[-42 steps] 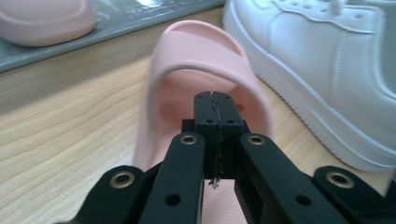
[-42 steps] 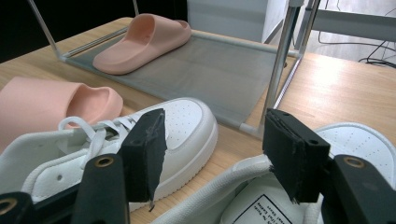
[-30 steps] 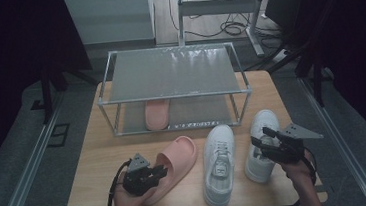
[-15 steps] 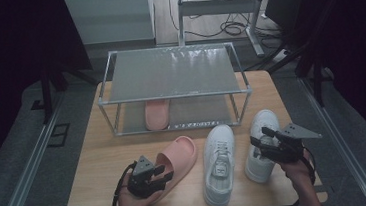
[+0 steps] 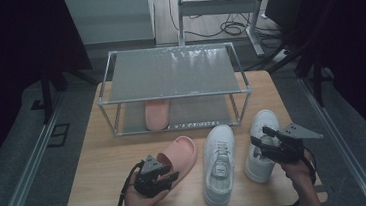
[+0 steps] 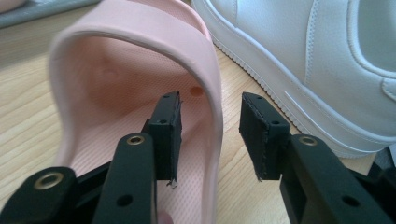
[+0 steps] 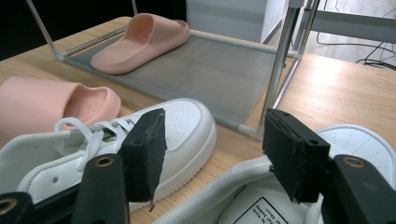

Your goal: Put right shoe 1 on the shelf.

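A pink slipper (image 5: 179, 154) lies on the wooden table (image 5: 102, 175), toe toward the rack. My left gripper (image 5: 173, 170) is at its near end. In the left gripper view its jaws straddle the slipper's side wall (image 6: 212, 98), one pad inside and one outside, with gaps on both sides: open. They have widened off the slipper and just closed a little again. Two white sneakers (image 5: 220, 162) (image 5: 264, 138) lie to the right. My right gripper (image 5: 258, 147) hovers open over the heel opening of the right sneaker (image 7: 261, 205), gripping nothing.
A two-level metal shoe rack (image 5: 173, 73) stands at the back of the table, with a second pink slipper (image 5: 157, 113) on its lower shelf. The rack's front leg (image 7: 278, 65) stands close ahead of my right gripper. Cables lie on the floor behind.
My left gripper has shifted slightly right at the slipper's near end and its jaws stand wider. The right gripper and the sneakers have not moved.
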A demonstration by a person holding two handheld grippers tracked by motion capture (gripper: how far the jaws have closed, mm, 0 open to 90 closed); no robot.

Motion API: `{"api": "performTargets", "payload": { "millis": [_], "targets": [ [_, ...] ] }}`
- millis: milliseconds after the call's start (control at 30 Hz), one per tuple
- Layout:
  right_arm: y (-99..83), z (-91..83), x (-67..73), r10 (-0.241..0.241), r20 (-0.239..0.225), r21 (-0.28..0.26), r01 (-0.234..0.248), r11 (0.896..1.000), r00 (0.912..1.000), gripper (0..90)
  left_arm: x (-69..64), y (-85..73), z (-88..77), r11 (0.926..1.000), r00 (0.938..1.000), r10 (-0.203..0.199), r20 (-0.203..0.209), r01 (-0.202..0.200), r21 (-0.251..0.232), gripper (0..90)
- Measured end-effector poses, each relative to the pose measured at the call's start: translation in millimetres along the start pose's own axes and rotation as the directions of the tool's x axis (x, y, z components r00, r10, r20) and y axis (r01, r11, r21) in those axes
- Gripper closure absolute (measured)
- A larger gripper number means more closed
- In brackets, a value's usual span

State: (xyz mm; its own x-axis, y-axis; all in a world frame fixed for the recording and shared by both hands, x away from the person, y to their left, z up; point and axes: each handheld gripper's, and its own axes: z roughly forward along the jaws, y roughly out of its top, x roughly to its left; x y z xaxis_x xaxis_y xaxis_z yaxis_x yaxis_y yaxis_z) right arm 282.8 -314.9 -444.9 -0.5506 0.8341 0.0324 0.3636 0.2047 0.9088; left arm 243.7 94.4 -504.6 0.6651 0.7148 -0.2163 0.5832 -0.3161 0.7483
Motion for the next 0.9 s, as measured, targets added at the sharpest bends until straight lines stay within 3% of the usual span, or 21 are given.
{"api": "performTargets", "payload": {
  "millis": [233,433,900],
  "targets": [
    [-0.2,0.0,-0.8,-0.001,0.001,-0.001,0.001,1.0,1.0,40.6,-5.4,2.8,11.4,0.9998,0.9998,0.017,-0.01,-0.017,0.008,73.4],
    [0.0,-0.4,-3.1,0.003,0.003,-0.004,-0.003,1.0,1.0,40.6,-6.1,3.7,13.9,0.9998,0.9992,0.018,-0.034,-0.018,0.006,79.1],
    [0.9,-2.7,-4.1,0.005,0.005,-0.012,-0.005,1.0,1.0,40.6,-8.9,7.1,8.5,0.9974,0.9973,0.009,-0.073,-0.014,-0.071,81.2]
  ]
}}
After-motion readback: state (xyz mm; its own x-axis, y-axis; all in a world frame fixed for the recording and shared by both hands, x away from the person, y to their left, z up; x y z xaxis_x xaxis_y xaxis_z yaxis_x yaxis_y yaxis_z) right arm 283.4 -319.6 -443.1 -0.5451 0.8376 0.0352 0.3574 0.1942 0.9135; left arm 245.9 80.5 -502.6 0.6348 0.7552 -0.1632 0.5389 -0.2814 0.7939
